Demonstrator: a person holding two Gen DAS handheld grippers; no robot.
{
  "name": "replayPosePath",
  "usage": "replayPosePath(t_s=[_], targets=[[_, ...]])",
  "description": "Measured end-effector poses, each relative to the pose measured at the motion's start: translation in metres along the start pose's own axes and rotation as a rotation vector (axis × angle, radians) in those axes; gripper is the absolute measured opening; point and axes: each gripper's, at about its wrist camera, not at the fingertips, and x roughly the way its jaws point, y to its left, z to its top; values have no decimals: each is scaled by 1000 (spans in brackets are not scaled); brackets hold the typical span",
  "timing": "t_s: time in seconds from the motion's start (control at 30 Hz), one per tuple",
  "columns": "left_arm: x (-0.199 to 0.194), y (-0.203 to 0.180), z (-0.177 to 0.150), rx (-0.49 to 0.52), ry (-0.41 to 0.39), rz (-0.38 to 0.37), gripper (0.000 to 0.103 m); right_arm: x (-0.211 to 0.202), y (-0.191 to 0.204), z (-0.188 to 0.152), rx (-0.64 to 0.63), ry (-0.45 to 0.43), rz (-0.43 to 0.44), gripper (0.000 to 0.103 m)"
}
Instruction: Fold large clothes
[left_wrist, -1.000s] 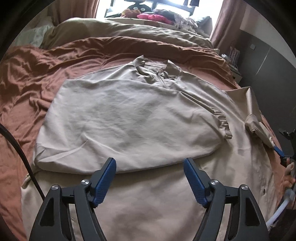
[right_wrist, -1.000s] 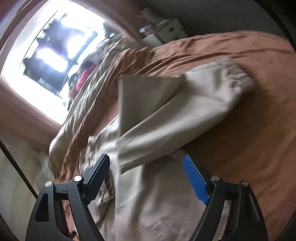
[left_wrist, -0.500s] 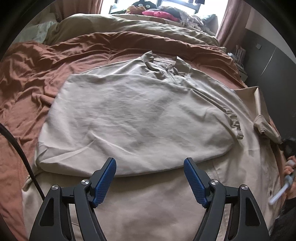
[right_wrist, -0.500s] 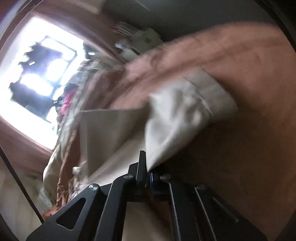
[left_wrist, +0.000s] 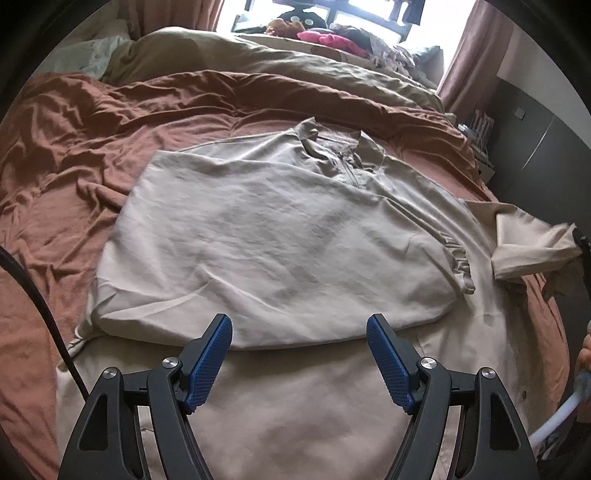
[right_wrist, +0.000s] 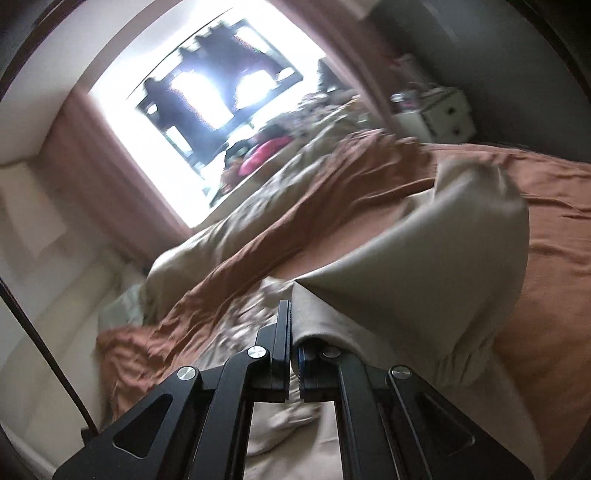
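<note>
Gripping sleeve (right_wrist: 436, 280): right tongs (right_wrist: 294, 354) | left tongs (left_wrist: 299, 363) wide above jacket (left_wrist: 277, 240)

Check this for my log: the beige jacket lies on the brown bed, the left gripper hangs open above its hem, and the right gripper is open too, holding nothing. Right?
One slip: the right gripper is shut on the jacket's sleeve, as the right wrist view shows. The rest holds: the jacket lies on the brown bed and the left gripper hangs open above its hem.

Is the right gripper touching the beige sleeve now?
Touching. In the right wrist view the right gripper has its jaws closed on a fold of the sleeve, and the cloth rises straight out from between them.
</note>
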Motion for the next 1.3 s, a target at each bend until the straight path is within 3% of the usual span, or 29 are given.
replayPosePath(t_s=[0.17,0.37,0.53,0.67,0.7,0.77,0.8,0.83,0.97,1.17,1.3], targets=[[-5,8,3,-31,-11,-1,77,4,18,-22,-169,90,71,0],[-3,21,3,-60,-6,17,77,60,33,-45,-322,262,85,0],[3,39,1,-91,13,49,77,123,61,-47,-339,413,49,0],[6,50,0,-97,26,68,77,127,74,-42,-309,486,14,1],[6,51,0,-94,31,68,77,122,76,-40,-298,491,12,4],[8,52,0,-91,42,63,83,114,73,-34,-260,490,17,33],[8,51,0,-91,43,62,86,108,68,-31,-234,486,32,72],[7,50,1,-89,41,62,91,96,62,-33,-207,483,53,92],[2,39,4,-74,27,56,92,74,38,-24,-68,468,93,92],[-4,0,7,-8,25,13,92,22,-10,-7,35,366,-22,92],[3,-43,8,99,48,3,92,6,-49,1,117,300,-111,91]])
